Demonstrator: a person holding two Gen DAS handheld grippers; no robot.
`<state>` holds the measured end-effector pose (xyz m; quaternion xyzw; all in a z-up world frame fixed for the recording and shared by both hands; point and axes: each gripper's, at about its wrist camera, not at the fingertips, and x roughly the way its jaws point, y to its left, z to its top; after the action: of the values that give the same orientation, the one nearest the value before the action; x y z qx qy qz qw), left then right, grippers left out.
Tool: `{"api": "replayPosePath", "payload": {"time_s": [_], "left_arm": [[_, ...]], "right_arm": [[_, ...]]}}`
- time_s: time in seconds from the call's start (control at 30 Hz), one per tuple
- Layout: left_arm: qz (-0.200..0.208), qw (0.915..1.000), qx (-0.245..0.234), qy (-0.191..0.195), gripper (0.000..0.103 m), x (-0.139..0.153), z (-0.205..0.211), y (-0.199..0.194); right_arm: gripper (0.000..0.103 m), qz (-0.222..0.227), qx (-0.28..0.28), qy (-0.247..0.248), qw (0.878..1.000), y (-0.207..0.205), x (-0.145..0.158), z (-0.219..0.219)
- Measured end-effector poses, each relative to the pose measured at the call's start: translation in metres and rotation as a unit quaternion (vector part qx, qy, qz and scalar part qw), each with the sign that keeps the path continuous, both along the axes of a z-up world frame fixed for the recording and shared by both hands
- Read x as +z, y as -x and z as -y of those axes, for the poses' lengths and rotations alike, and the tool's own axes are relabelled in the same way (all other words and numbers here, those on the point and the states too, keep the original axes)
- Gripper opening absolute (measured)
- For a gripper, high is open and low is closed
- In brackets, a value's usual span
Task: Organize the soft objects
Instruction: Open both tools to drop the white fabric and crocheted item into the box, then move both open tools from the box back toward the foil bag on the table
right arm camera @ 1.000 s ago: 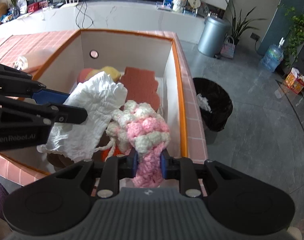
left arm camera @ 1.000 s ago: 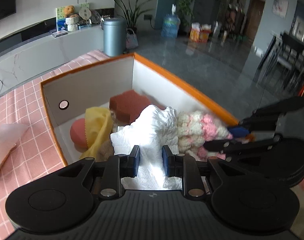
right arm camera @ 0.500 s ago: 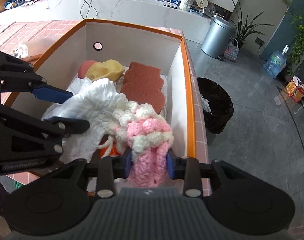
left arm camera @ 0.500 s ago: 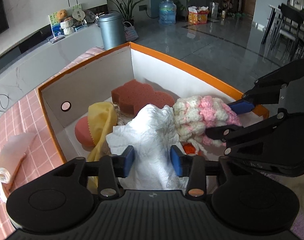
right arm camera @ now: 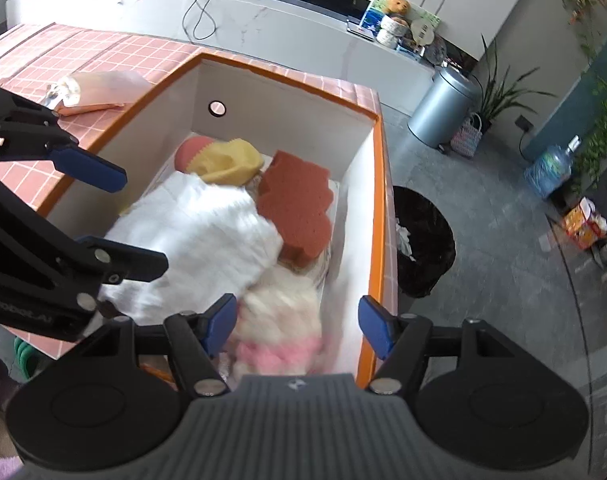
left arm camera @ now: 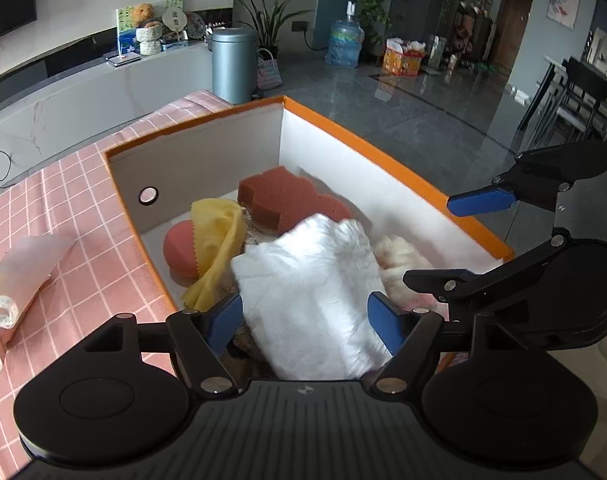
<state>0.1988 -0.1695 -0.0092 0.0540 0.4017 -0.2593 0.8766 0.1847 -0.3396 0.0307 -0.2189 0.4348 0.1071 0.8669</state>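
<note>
Both grippers hang over the orange-edged box (left arm camera: 387, 162), jaws opening and gripping nothing. Below the left gripper (left arm camera: 305, 322) the white cloth (left arm camera: 315, 292) lies loose in the box; below the right gripper (right arm camera: 297, 326) lies the pink-and-cream knitted piece (right arm camera: 281, 326). Behind them are the reddish sponge (right arm camera: 297, 208), the yellow cloth (left arm camera: 217, 236) and the pink ball (left arm camera: 179, 248)

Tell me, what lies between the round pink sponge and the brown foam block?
A crumpled yellow cloth draped against the pink sponge, short of the brown block; both wrist views show it.
</note>
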Motion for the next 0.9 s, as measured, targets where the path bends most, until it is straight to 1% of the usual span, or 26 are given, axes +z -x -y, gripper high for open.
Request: {"api": "replayPosePath", "payload": {"time_s": [0.03,0.07,0.13,0.2,0.23,0.33,0.4,0.5,0.57,0.7,0.8,0.9], "left_arm": [[0.000,1.0000,0.001,0.006,0.084,0.003,-0.003,0.001],[0.002,0.9999,0.004,0.013,0.084,0.005,-0.006,0.002],[0.008,0.9996,0.010,0.027,0.086,0.010,-0.013,0.006],[0.020,0.9983,0.020,0.051,0.087,0.016,-0.024,0.011],[0.029,0.9970,0.026,0.067,0.088,0.019,-0.031,0.014],[0.048,0.9905,0.050,0.119,0.088,0.028,-0.052,0.020],[0.074,0.9842,0.070,0.145,0.088,0.033,-0.063,0.025],[0.114,0.9768,0.102,0.150,0.088,0.034,-0.078,0.032],[0.130,0.9720,0.122,0.153,0.088,0.034,-0.088,0.034],[0.152,0.9636,0.163,0.149,0.087,0.033,-0.114,0.040],[0.166,0.9572,0.194,0.137,0.086,0.028,-0.132,0.047],[0.174,0.9508,0.222,0.127,0.086,0.021,-0.151,0.054]], "right_arm": [[0.079,0.000,0.002,0.005,1.000,0.000,0.002,-0.002],[0.081,0.005,0.003,0.009,1.000,0.001,0.005,-0.003],[0.082,0.013,0.001,0.012,1.000,0.003,0.012,-0.005],[0.083,0.023,-0.004,0.006,1.000,0.006,0.020,-0.007],[0.086,0.029,-0.008,0.002,1.000,0.008,0.024,-0.008],[0.087,0.068,-0.032,-0.004,0.997,0.015,0.032,-0.012],[0.087,0.101,-0.048,-0.014,0.994,0.021,0.037,-0.017],[0.087,0.151,-0.057,-0.050,0.986,0.033,0.045,-0.030],[0.087,0.175,-0.053,-0.071,0.981,0.039,0.046,-0.043],[0.087,0.223,-0.028,-0.057,0.973,0.047,0.038,-0.081],[0.087,0.241,-0.018,-0.074,0.968,0.050,0.032,-0.106],[0.087,0.233,-0.017,-0.112,0.966,0.049,0.027,-0.126]]}}
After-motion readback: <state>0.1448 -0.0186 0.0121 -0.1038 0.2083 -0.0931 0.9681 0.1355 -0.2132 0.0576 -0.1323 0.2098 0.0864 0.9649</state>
